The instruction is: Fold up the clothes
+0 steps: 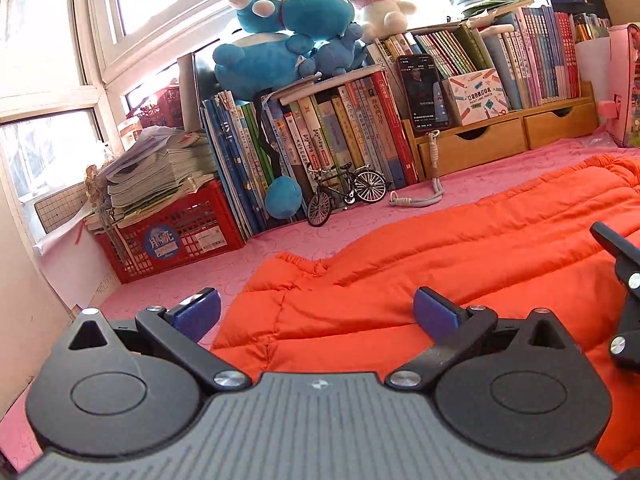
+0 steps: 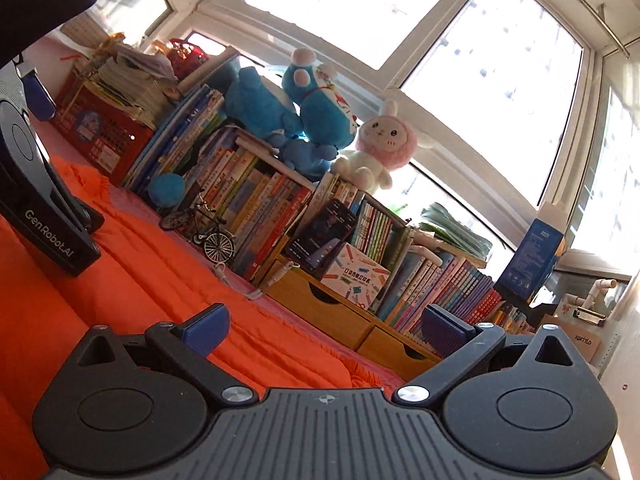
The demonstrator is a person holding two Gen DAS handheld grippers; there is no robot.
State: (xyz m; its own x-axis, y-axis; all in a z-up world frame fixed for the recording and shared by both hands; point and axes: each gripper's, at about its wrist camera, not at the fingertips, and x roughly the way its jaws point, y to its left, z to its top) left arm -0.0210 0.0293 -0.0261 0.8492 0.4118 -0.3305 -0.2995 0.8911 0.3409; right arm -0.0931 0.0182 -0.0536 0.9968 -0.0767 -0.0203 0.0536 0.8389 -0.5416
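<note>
An orange quilted garment (image 1: 460, 264) lies spread on the pink-covered table (image 1: 192, 280), its gathered cuff edge pointing to the far left. My left gripper (image 1: 316, 314) hovers open just above the garment's near left part, blue pads wide apart with nothing between them. Part of the right gripper's black frame (image 1: 624, 280) shows at the right edge of the left wrist view. In the right wrist view the orange garment (image 2: 160, 280) fills the left side, and my right gripper (image 2: 324, 330) stands open over its right edge. The left gripper's body (image 2: 44, 208) rests over the garment at the left.
Along the far side stand rows of books (image 1: 332, 136), a red crate (image 1: 176, 236) with stacked papers, blue and pink plush toys (image 1: 288, 28), a model bicycle (image 1: 344, 196), a phone (image 1: 424, 92), a coiled cord (image 1: 416, 200) and wooden drawers (image 1: 504, 136). Windows rise behind.
</note>
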